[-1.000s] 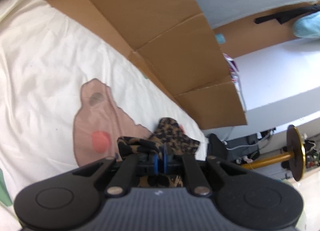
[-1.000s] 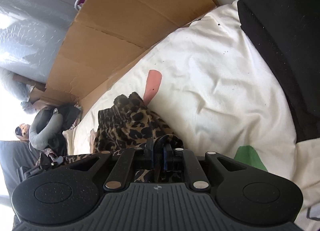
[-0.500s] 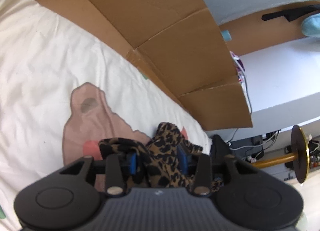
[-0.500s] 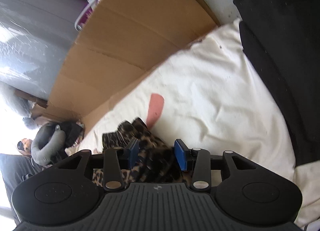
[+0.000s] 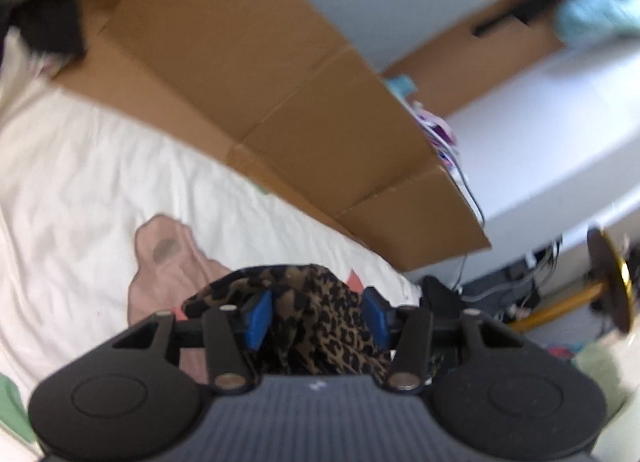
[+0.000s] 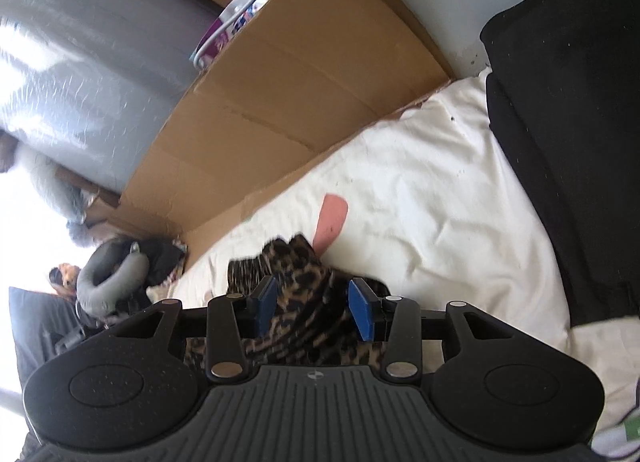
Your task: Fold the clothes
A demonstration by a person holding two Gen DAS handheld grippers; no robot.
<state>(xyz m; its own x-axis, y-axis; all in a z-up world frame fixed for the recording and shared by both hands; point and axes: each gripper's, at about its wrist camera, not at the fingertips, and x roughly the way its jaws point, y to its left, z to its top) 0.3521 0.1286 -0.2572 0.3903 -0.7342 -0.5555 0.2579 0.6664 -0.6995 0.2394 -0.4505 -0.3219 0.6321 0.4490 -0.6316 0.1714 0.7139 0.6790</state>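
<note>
Your left gripper has its jaws spread and still widening; a second ago they were pinched tight on the leopard-print garment, which now sits loose between the blue pads, bunched on the bed. Your right gripper shows the same change: jaws parted where they were clamped before, with a fold of the leopard-print garment slack between them. Both grippers have lifted a little, so less of the cloth shows ahead. Beyond lies the white bedsheet with its pink printed patch; a cardboard sheet stands along the far edge. A black cloth covers the bed to the right.
</note>
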